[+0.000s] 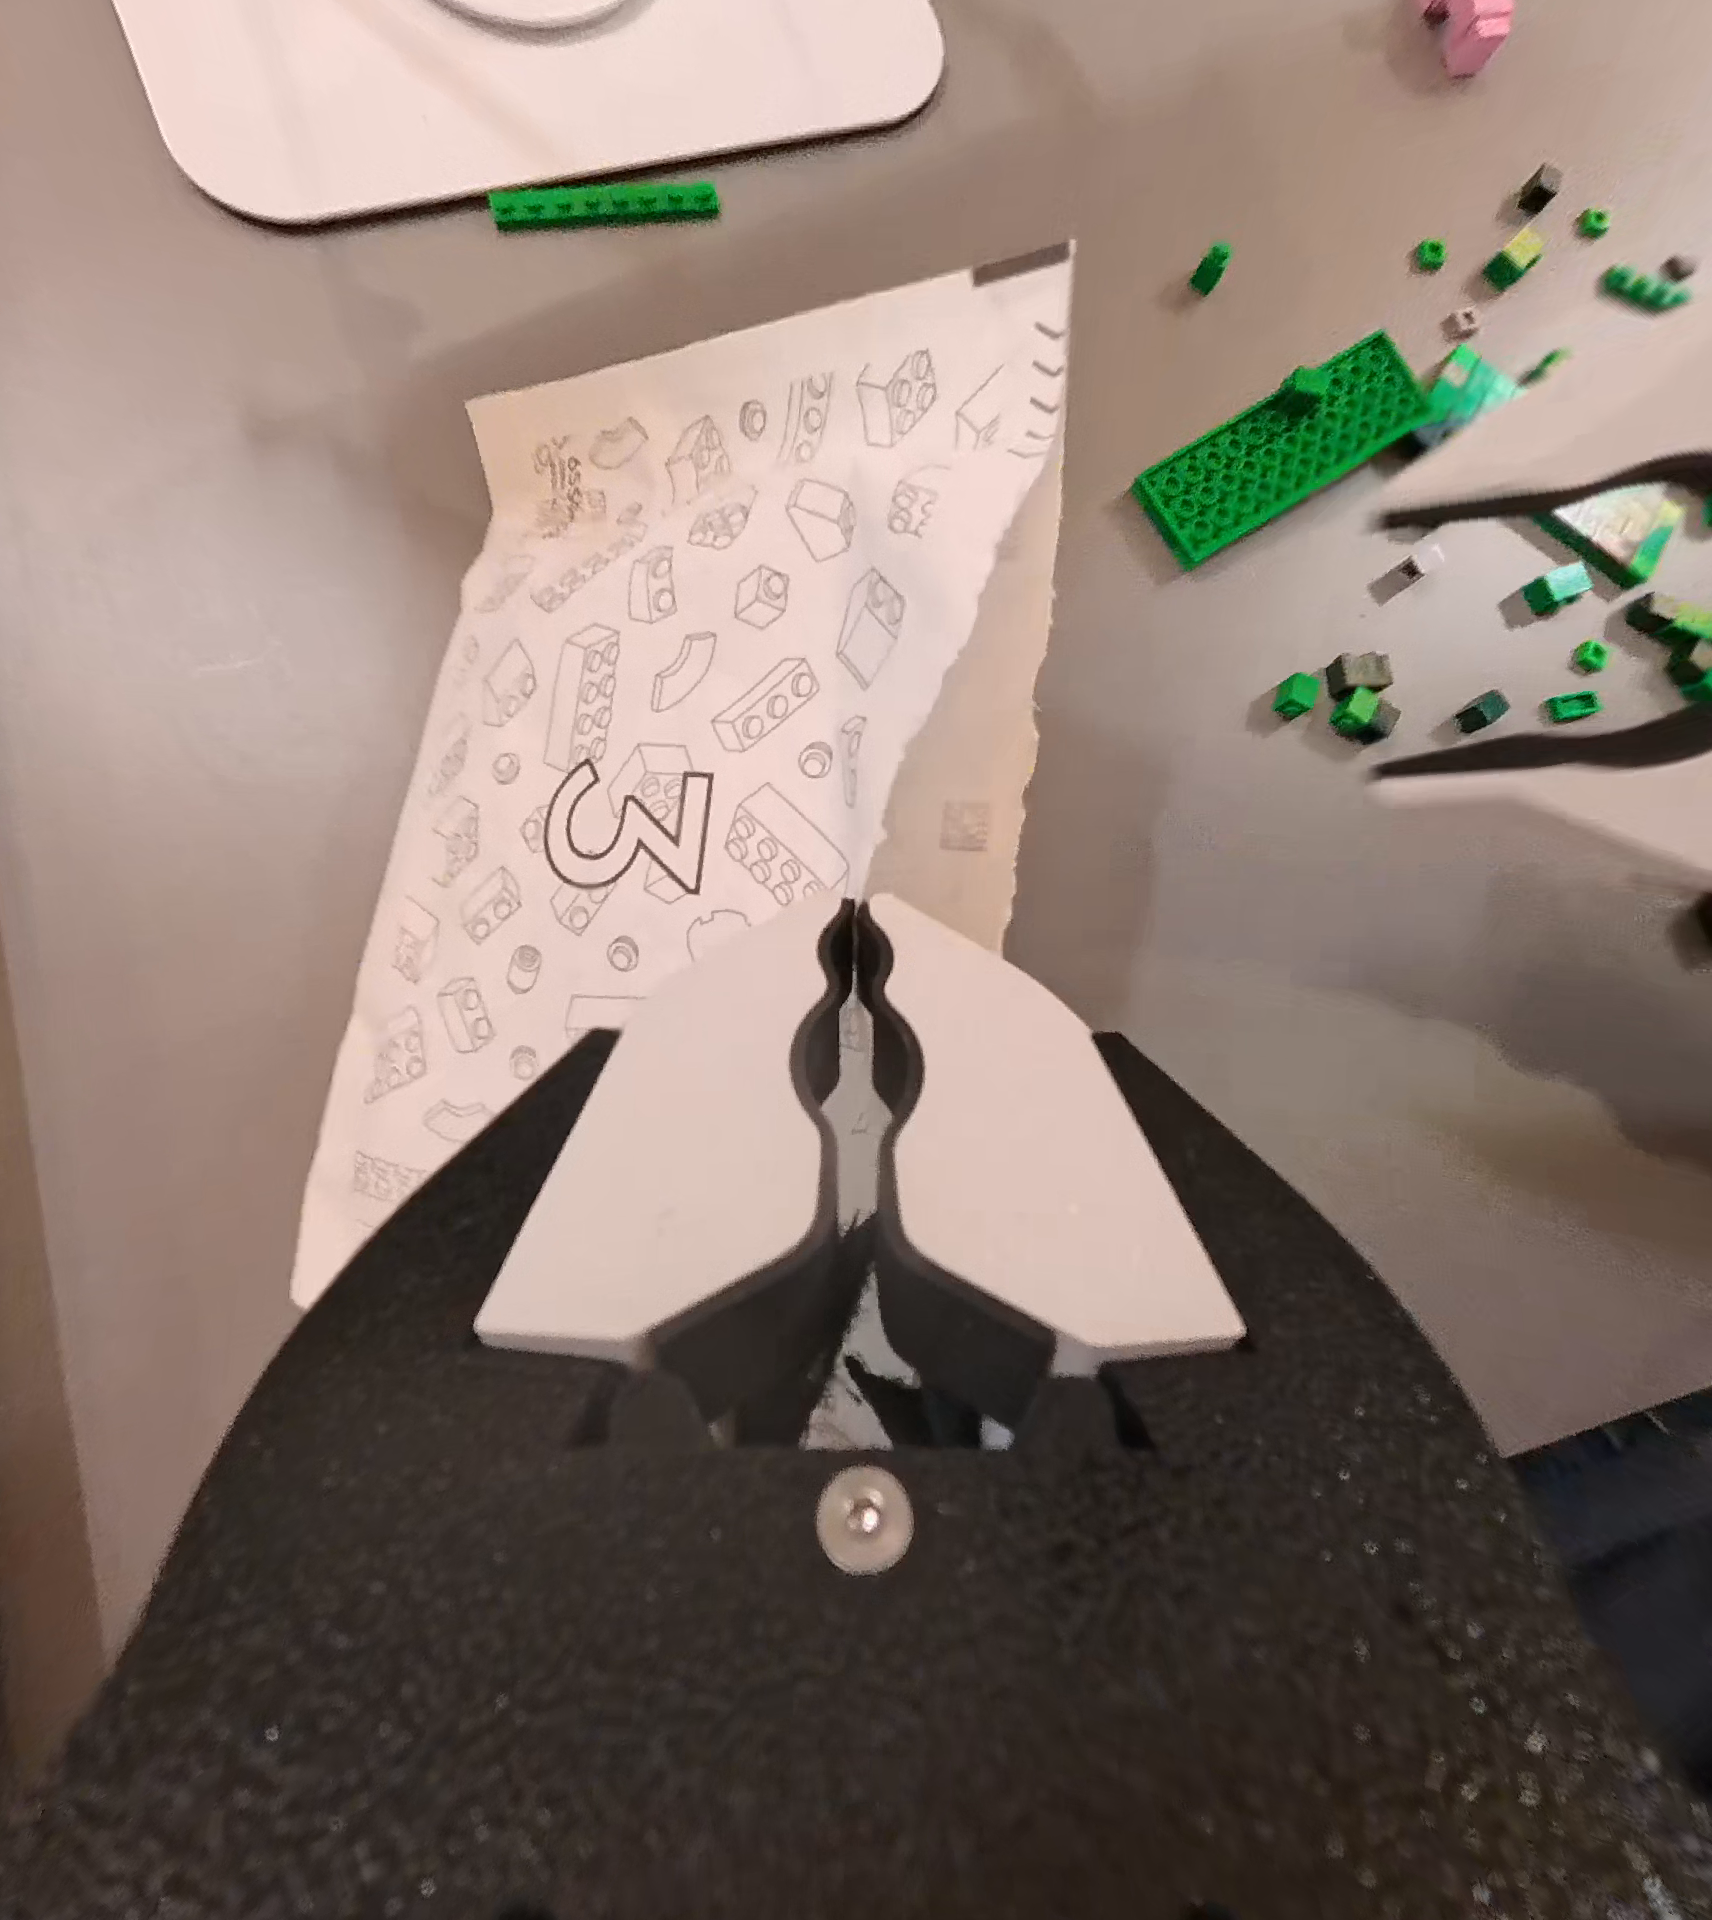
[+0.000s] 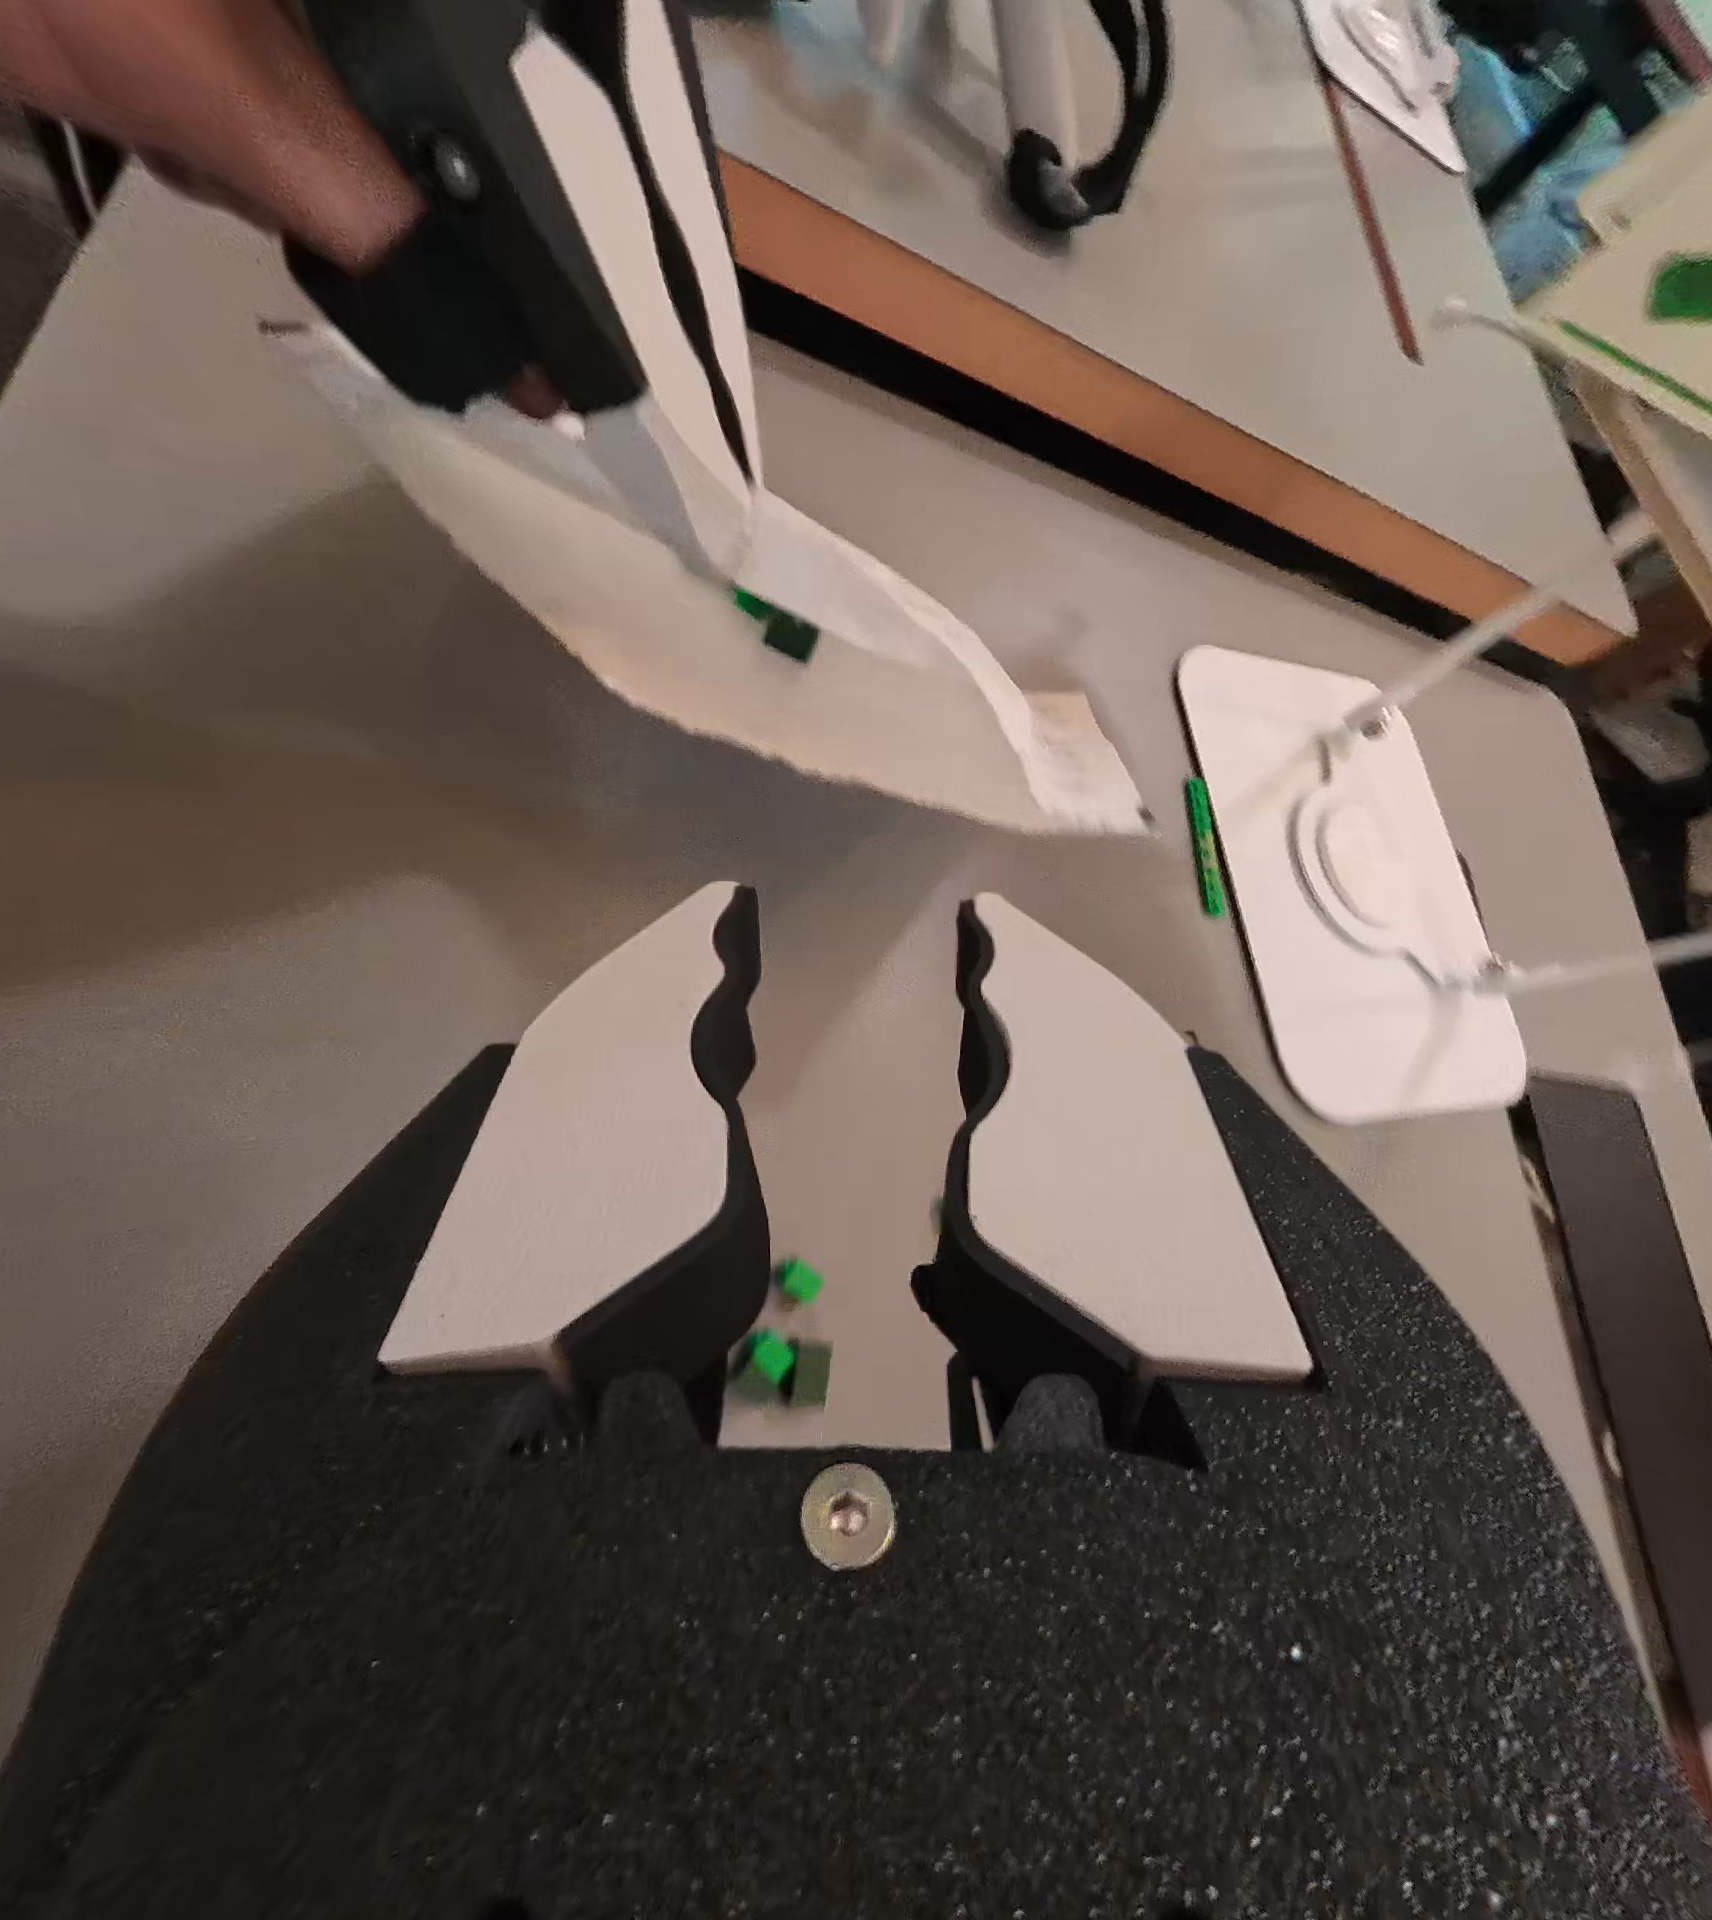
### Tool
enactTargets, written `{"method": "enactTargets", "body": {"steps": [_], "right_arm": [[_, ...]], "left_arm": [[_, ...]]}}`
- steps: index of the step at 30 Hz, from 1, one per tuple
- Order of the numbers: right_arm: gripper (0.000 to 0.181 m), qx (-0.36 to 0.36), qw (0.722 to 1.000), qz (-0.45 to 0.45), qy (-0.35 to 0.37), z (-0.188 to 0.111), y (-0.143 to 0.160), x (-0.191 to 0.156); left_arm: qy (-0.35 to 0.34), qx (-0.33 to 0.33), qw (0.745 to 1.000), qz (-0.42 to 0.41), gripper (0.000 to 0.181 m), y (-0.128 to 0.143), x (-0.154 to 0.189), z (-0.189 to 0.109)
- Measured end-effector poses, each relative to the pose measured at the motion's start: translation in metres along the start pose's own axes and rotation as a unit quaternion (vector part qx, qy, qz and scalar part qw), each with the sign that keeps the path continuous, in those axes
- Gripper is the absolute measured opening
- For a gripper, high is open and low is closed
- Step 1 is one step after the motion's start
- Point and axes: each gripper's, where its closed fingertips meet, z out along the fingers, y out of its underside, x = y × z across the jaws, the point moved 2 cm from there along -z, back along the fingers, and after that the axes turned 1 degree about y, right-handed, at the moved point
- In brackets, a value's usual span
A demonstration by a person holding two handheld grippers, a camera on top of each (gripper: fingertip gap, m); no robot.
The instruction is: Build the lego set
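**Left gripper pinching the torn paper bag, right gripper open over loose green bricks**

I see my left gripper (image 1: 857, 914) with its two white fingers pressed together on the edge of a white paper bag (image 1: 686, 748). The bag is printed with outline drawings of bricks and is torn open along its right side. From the right wrist view the same bag (image 2: 831, 665) hangs lifted off the grey table (image 2: 156, 935), pinched by the left gripper (image 2: 743, 488) up and to the left of my right gripper, and a person's hand (image 2: 208, 104) grips its black handle. Two small green bricks (image 2: 774, 623) show just below the pinch point; I cannot tell whether they sit on the bag or beyond it.

My right gripper (image 2: 857, 914) is open, its fingers spread well apart with nothing between the tips. Between the finger bases, on the table, lie a few small green bricks (image 2: 779, 1340).

To the right of my left gripper, scattered green pieces (image 1: 1558, 623) cover the table, with a large green plate (image 1: 1278, 447) among them. The right gripper's blurred fingers (image 1: 1558, 499) reach in over that pile. Ahead of the left gripper, a long thin green plate (image 1: 603, 206) lies touching the edge of a white rounded board (image 1: 519, 104). That board (image 2: 1351, 883) sits ahead and to the right of my right gripper
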Motion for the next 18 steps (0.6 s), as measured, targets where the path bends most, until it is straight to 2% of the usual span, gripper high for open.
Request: {"method": "enactTargets", "body": {"steps": [3,7,11,15,18], "right_arm": [[0.031,0.000,0.999,0.035,0.021,-0.027,0.024,-0.006],[0.028,0.005,0.996,0.074,0.041,-0.046,0.048,-0.014],[0.028,0.020,0.993,0.115,0.032,-0.047,0.061,-0.023],[0.033,0.025,0.990,0.135,0.006,-0.044,0.063,-0.024],[0.035,0.031,0.993,0.116,0.015,-0.041,0.050,-0.002]], "left_arm": [[0.001,-0.017,1.000,-0.004,0.000,0.006,-0.003,0.002],[0.008,-0.080,0.997,0.019,0.000,0.026,-0.003,0.010],[0.021,-0.125,0.991,0.031,0.000,0.040,-0.002,0.017],[0.029,-0.123,0.992,0.013,0.001,0.040,-0.001,0.022],[0.041,-0.135,0.990,-0.001,0.033,0.045,0.002,0.021]]}}
